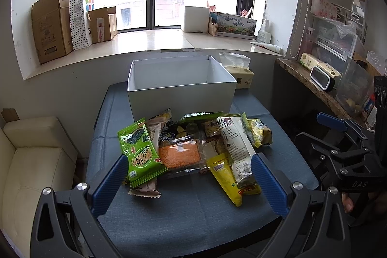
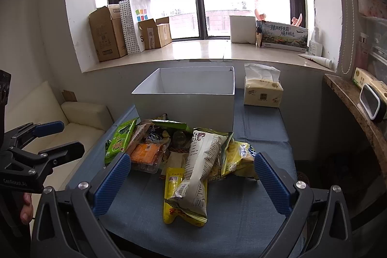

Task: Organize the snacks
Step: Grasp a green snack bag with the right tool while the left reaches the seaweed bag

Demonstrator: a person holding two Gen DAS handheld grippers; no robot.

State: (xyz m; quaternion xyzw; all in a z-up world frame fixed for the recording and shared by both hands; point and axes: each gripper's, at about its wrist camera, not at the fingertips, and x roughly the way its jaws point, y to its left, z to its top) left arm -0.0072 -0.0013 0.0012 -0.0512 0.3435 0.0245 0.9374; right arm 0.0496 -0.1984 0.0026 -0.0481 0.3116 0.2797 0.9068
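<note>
One blue-grey table [image 1: 183,221] carries everything. At its far end stands one white open-topped box [image 1: 181,86], its inside bare as far as the walls show. Just to the box's right sits one pack of tissues [image 2: 263,91]. In front of the box, touching its near wall, lies one heap of snack packets [image 1: 193,146]; the exact count is hard to tell because they overlap, but about ten show. Clear among them are one long white bag [image 2: 200,171] lying over one yellow pouch [image 2: 173,185], one green seaweed packet [image 1: 139,156] on the left, one orange tray pack [image 1: 180,155] in the middle, and one yellow crinkled bag [image 2: 241,156] on the right.

The left gripper [image 1: 188,175] hovers low over the table's near edge, its two blue fingers spread wide on either side of the heap, gripping nothing. The right gripper [image 2: 193,175] is held level beside it, likewise spread wide and empty, framing the white bag.
</note>
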